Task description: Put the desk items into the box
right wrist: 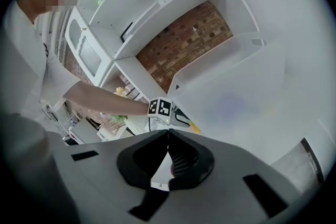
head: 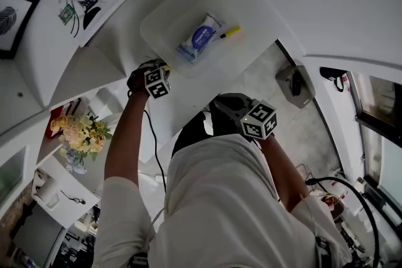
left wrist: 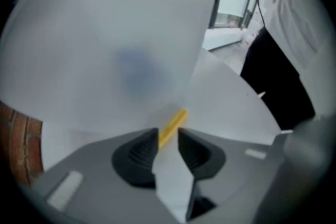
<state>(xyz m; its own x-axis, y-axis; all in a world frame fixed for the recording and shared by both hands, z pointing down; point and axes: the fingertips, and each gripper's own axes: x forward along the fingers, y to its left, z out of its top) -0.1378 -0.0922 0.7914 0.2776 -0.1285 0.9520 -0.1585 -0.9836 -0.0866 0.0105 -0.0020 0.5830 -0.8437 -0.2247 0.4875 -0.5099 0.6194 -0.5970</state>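
Bench [head: 314,9]: white, spread across the top of the head view, carrying the box [head: 166,16].
Person [head: 220,210]: white top, both bare forearms reaching toward 12 o'clock.
Box: clear plastic and open-topped, at 12 o'clock of the person. Its frosted wall fills most of the left gripper view.
Flowers [head: 78,132]: yellow and pale bunch in a vase, at 8 o'clock of the box and well apart from it.
Right claw [right wrist: 168,136]: clenched, tips meeting with nothing between them, outside the box at its 5 o'clock.
Left claw [left wrist: 168,136]: released, jaws a little apart, at the box's 7 o'clock rim.
Packet [head: 200,37]: blue and white, lying flat in the middle of the box floor.
Yellow-capped pen [head: 230,31]: inside the box, just beside the packet at its 3 o'clock.
Yellow stick [left wrist: 173,123]: thin, between the left claw's tips and close against one pad, with the other pad clear of it. It runs on toward 1 o'clock, and I cannot tell whether it lies inside the box.
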